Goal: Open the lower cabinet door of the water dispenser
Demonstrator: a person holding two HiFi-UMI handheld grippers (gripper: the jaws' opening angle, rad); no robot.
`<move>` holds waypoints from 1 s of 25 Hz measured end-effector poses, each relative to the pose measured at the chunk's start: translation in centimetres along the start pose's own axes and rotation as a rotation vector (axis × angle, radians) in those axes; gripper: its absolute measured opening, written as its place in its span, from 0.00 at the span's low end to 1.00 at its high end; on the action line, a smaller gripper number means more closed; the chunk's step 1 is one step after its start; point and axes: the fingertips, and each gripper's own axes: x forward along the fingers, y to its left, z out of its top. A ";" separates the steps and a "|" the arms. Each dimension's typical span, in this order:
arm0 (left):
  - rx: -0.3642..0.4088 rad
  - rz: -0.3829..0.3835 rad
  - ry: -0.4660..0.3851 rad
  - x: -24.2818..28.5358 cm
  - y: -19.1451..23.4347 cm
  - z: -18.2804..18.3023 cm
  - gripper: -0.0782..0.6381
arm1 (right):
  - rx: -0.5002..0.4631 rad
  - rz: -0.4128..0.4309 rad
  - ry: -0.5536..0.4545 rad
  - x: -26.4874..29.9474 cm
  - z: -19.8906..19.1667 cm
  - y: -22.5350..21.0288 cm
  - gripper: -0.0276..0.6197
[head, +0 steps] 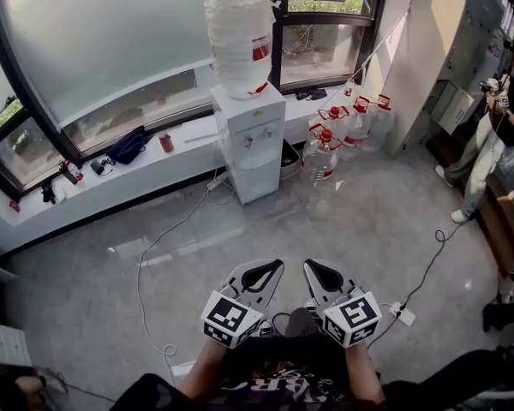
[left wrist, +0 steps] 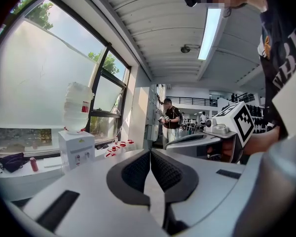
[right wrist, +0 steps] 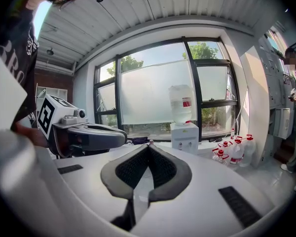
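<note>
- Lower cabinet door [head: 260, 175]: bottom front of the water dispenser [head: 248, 127], far against the window ledge; appears shut, untouched.
- Bottle [head: 238, 41] on top: a hard tug may rock it.
- Jugs [head: 325, 151] just right, cable [head: 167, 229] on the nearer floor: likely knock and trip hazards.
- Left gripper [left wrist: 150, 154], right gripper [right wrist: 149, 147]: near, fingers together, empty; likely to slip off the door edge unless parted.
</note>
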 end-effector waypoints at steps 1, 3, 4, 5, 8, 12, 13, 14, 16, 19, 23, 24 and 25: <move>-0.003 -0.004 -0.001 0.2 0.0 -0.1 0.14 | 0.000 -0.003 0.007 0.0 -0.2 -0.2 0.06; -0.011 -0.007 -0.001 0.4 0.0 -0.4 0.14 | 0.004 -0.005 0.016 0.1 -0.4 -0.4 0.06; -0.015 -0.006 0.001 0.5 0.2 -0.6 0.14 | 0.007 -0.004 0.017 0.2 -0.5 -0.5 0.06; -0.019 -0.003 0.003 0.6 0.4 -0.8 0.14 | 0.010 -0.003 0.018 0.4 -0.6 -0.7 0.06; -0.030 0.007 0.010 1.3 1.4 -1.1 0.14 | 0.013 0.007 0.028 1.2 -1.1 -1.2 0.06; -0.038 0.022 0.026 2.6 2.6 -1.4 0.14 | 0.031 0.021 0.046 2.9 -1.4 -2.8 0.06; -0.041 0.030 0.032 3.0 3.2 -1.5 0.14 | 0.035 0.030 0.049 3.6 -1.4 -3.3 0.06; -0.045 0.039 0.041 3.5 3.8 -1.7 0.14 | 0.039 0.041 0.052 4.5 -1.4 -3.8 0.06; -0.053 0.060 0.060 4.6 5.4 -2.0 0.14 | 0.048 0.063 0.057 6.3 -1.3 -5.0 0.06; -0.064 0.092 0.084 6.7 8.1 -2.2 0.14 | 0.064 0.087 0.065 9.2 -1.2 -7.4 0.06; -0.065 0.119 0.102 10.8 12.0 -1.4 0.14 | 0.079 0.102 0.088 13.0 -0.7 -12.2 0.06; -0.067 0.125 0.107 12.1 12.9 -0.9 0.14 | 0.081 0.105 0.093 13.8 -0.4 -13.6 0.06; -0.068 0.129 0.115 13.4 13.8 -0.5 0.14 | 0.086 0.107 0.096 14.6 -0.1 -15.1 0.06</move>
